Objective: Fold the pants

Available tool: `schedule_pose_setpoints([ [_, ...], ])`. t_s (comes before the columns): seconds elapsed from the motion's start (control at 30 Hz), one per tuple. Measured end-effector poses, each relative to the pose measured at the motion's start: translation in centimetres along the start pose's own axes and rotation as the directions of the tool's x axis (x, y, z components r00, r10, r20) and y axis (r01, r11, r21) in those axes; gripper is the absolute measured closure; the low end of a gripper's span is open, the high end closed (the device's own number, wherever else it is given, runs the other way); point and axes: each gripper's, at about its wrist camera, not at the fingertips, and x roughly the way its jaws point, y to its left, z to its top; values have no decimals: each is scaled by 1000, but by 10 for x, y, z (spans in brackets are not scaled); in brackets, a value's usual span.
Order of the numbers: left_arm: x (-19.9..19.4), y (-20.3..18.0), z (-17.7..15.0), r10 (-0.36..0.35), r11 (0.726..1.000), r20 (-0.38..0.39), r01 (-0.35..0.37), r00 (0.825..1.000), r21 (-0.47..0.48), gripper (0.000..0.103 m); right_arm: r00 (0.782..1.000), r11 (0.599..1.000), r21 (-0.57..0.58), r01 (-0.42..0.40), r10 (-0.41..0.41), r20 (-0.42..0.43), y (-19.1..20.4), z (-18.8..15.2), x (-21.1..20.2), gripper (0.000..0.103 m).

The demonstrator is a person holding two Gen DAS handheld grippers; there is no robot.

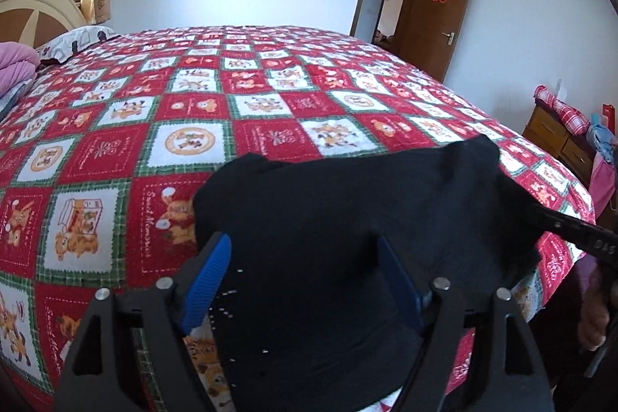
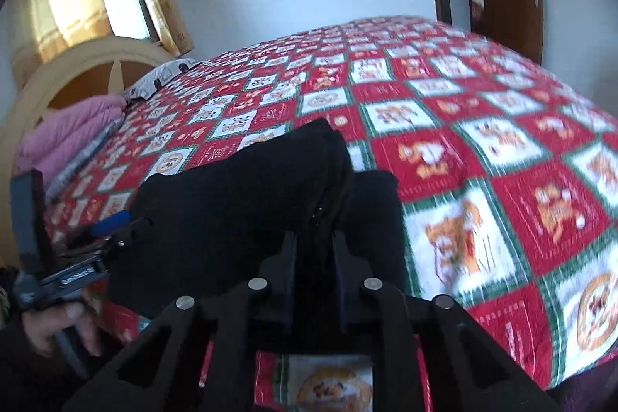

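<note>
The black pants (image 1: 347,219) lie bunched on the red patterned bedspread (image 1: 193,111) near the bed's front edge. My left gripper (image 1: 305,257) is open, its blue-padded fingers (image 1: 210,273) spread over the near part of the pants. My right gripper (image 2: 314,242) is shut on a raised fold of the pants (image 2: 270,188). The right gripper also shows at the right edge of the left wrist view (image 1: 548,219), reaching into the cloth. The left gripper shows at the left in the right wrist view (image 2: 112,222), held by a hand.
A beige headboard (image 1: 38,6), a pillow (image 1: 73,41) and folded pink bedding (image 1: 15,64) are at the bed's far left. A wooden cabinet with clothes (image 1: 564,134) stands to the right. A brown door (image 1: 440,10) is open behind.
</note>
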Motion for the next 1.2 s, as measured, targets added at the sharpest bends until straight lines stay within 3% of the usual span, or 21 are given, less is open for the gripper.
schedule_pose_setpoints([
  [0.1,6,3,-3,14,1000,-15,-14,1000,-2,9,1000,999,45,-19,20,-23,-10,-6,-3,88],
  [0.23,12,7,-7,21,1000,-37,-21,999,-13,4,998,998,55,18,-14,-62,-16,-11,3,88],
  [0.33,8,9,-6,15,999,-37,-16,999,-33,4,997,993,121,6,4,-77,-27,-11,3,89],
  [0.47,7,1,-5,42,999,-14,-41,999,15,3,999,998,60,27,-26,-19,-18,-6,-20,89],
  [0.57,13,-2,-10,37,999,-31,-36,999,26,2,994,994,84,74,-67,-83,-32,-17,-2,89],
  [0.63,15,-1,-12,36,999,-33,-36,999,23,2,989,991,118,68,-52,-136,-41,-20,10,89],
  [0.8,13,2,-10,37,999,-32,-37,999,2,0,990,992,103,72,-58,-132,-40,-18,8,87],
  [0.93,11,-3,-9,68,997,-16,-67,998,40,0,986,987,111,116,-101,-130,-43,-11,3,56],
  [1.07,11,-4,-9,70,997,-15,-70,997,45,0,978,976,62,209,-210,5,-31,5,-23,56],
  [1.17,12,-4,-10,73,996,-16,-73,997,46,0,986,992,39,122,-126,109,-15,16,-36,51],
  [1.2,11,-4,-9,75,996,-15,-75,997,48,0,988,995,29,97,-100,121,-10,17,-35,45],
])
